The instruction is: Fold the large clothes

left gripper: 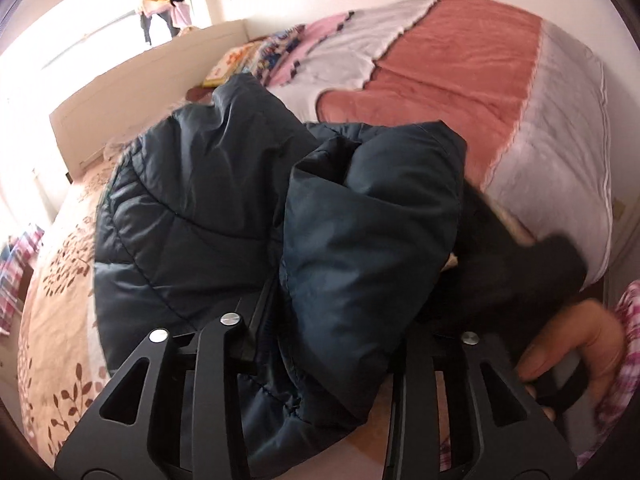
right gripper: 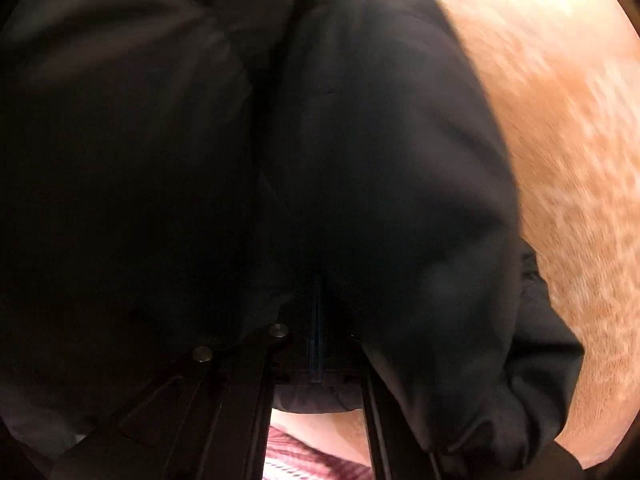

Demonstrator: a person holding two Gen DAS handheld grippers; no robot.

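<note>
Two tools | left tool (left gripper: 320,344) grasping jacket (left gripper: 248,200) | right tool (right gripper: 316,344) clenched on jacket

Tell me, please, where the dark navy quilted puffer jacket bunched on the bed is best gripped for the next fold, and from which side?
Probably grip the dark navy quilted puffer jacket at its stitched hem edge, the thin flat part nearest the left gripper, coming from the near side of the floral bedsheet. The padded panels further in are puffy and rounded, so the fingers would likely slip off them.

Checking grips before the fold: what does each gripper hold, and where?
Both hold the dark jacket: left gripper around a bunched fold, right gripper by its zipper edge.
</note>
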